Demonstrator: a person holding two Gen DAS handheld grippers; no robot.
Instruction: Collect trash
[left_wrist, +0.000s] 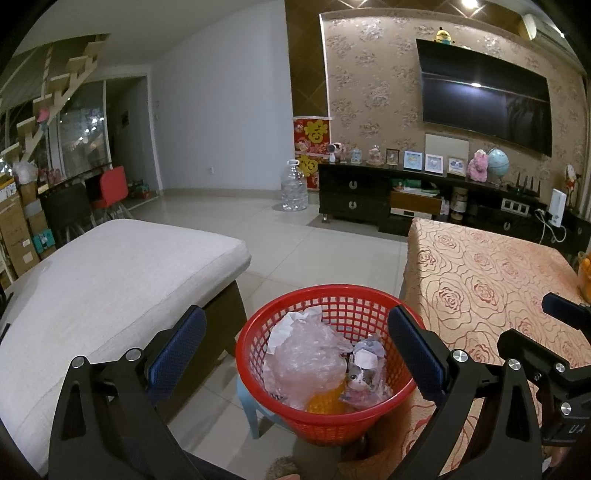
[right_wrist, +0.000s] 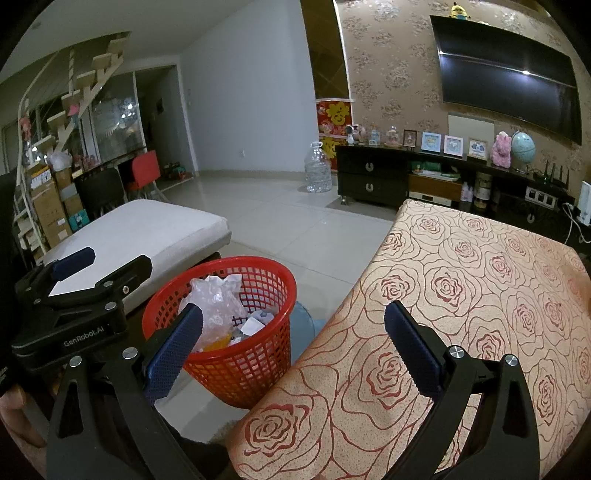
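Red basket (left_wrist: 325, 365) on the floor, just off the table's (left_wrist: 480, 288) near-left corner, between that corner and the couch (left_wrist: 110, 280). Already holding trash: crumpled clear plastic (left_wrist: 306, 354), a small cat-print wrapper (left_wrist: 360, 380), scraps of paper, something orange at the bottom. No loose trash visible on the rose-patterned tablecloth or on the floor tiles within either view; by that reading, collecting near its end or done, unless more lies out of frame.

Risks from here: mounded plastic sits close to the rim, so a careless drop could bounce off and land back on the floor. Light mesh basket, easily tipped by a knock from a descending finger. Hanging tablecloth edge close to the basket, apt to snag on a jaw and drag. The two grippers held near one another, so a sideways swing could bring them together.

Left gripper (left_wrist: 295, 354) poised above the basket, aimed forward and downward into its opening, jaws wide apart, nothing between them. Right gripper (right_wrist: 293, 354) over the table's near-left edge, tilted down likewise, one finger in line with the basket rim, the other over the cloth; jaws spread wide and empty. Left gripper body visible at the left of the right wrist view, level with the couch edge.
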